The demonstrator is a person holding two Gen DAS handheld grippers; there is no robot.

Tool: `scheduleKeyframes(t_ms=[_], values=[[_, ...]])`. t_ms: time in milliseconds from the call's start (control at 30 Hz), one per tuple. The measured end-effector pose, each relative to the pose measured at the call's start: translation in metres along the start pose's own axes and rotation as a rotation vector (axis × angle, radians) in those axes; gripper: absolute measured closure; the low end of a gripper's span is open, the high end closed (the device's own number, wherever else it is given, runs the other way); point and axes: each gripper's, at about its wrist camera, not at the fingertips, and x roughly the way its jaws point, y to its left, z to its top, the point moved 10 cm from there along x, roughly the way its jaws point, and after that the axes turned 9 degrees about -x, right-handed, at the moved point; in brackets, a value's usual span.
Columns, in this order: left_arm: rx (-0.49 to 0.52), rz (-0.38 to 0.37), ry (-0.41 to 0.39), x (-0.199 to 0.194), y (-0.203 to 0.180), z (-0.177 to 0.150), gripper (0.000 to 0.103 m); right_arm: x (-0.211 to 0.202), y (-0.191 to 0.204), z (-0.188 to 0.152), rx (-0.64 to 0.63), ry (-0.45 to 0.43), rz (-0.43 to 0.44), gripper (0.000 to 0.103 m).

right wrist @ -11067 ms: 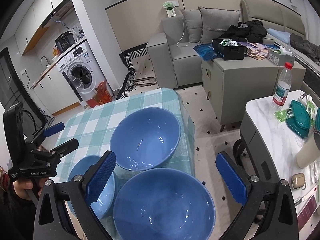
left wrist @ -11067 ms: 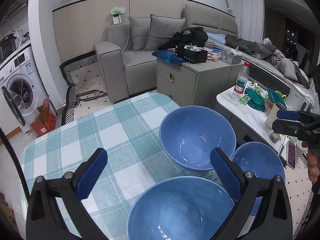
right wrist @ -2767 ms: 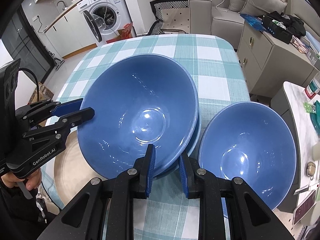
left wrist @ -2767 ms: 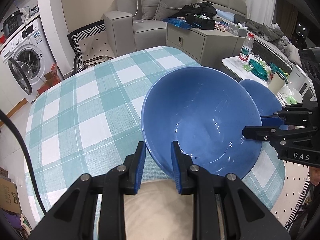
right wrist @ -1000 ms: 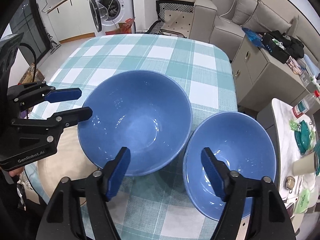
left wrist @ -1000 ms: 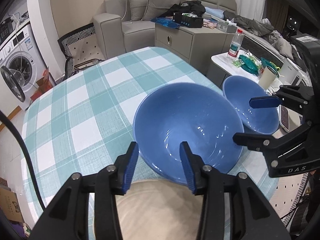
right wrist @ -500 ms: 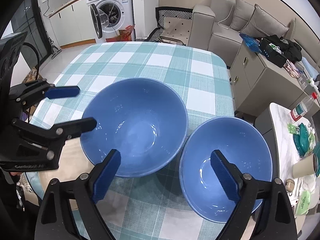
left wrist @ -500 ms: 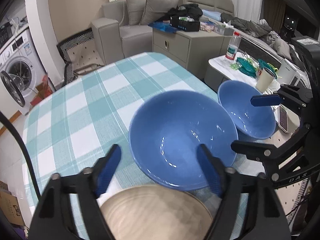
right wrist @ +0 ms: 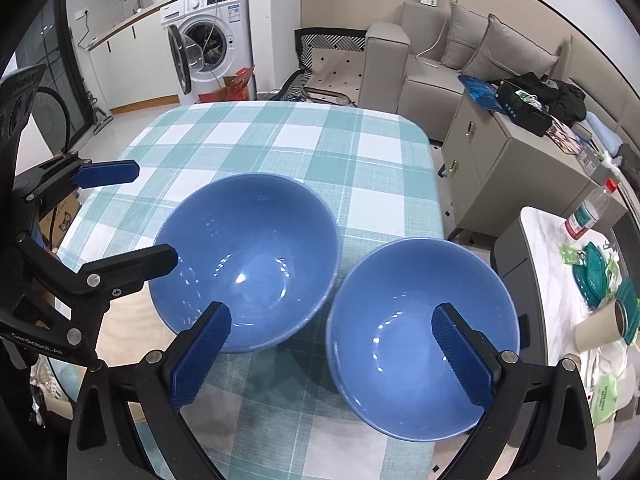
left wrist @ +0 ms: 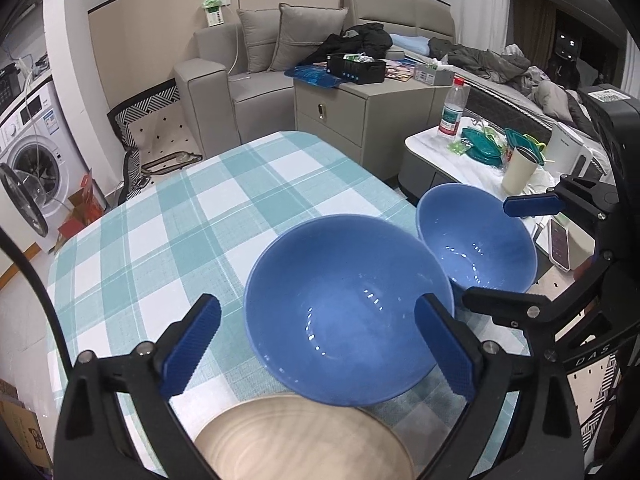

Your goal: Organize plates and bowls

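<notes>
1. Left wrist view: the counter (left wrist: pixel 168 216) wears a teal-and-white checked cloth and has rounded corners. On it a large blue bowl (left wrist: pixel 348 320) sits upright; whether a second bowl is nested under it I cannot tell. A smaller blue bowl (left wrist: pixel 476 240) stands just beside it to the right, near the counter's edge. A tan plate (left wrist: pixel 300 436) lies at the near edge, its rim tucked under the large bowl's side.
2. The left tongs (left wrist: pixel 316 344) hang over the large bowl with their jaws opening, blue pads wide on either side and touching nothing. The right tongs (left wrist: pixel 516 248) show at the right, also spread.
3. Behind the counter stand a grey sofa (left wrist: pixel 248 68) with cushions, a grey cabinet (left wrist: pixel 360 108) carrying a black tray and papers, a washing machine (left wrist: pixel 32 152) with its door open at the left, and a white side table (left wrist: pixel 452 152) with a water bottle (left wrist: pixel 451 108), teal lids and a cup.
4. Right wrist view: the same large blue bowl (right wrist: pixel 248 256) sits mid-counter and the smaller blue bowl (right wrist: pixel 420 360) nearly touches it at the right, close to the checked cloth's near edge.
5. The right tongs (right wrist: pixel 332 360) hover above the gap between the bowls, jaws opening, gripping nothing. The left tongs (right wrist: pixel 136 216) stand open at the left over the tan plate (right wrist: pixel 120 320).
6. A kitchen worktop with a sink runs above the washing machine (right wrist: pixel 212 44); the floor is pale tile.
</notes>
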Motion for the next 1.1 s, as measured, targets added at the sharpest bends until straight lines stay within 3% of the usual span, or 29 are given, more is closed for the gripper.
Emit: scheduleKeyframes(t_ms=[667,1100], values=[[0.094,-0.029,-0.034,0.005,-0.042,0.033,0.005,-0.030,-0.052,-0.024,0.127,-0.044,-0.063,0.001],[0.133,-0.060,-0.013,0.022,-0.067,0.044,0.005,-0.037,-0.077,-0.042,0.195,-0.054,-0.081,0.001]])
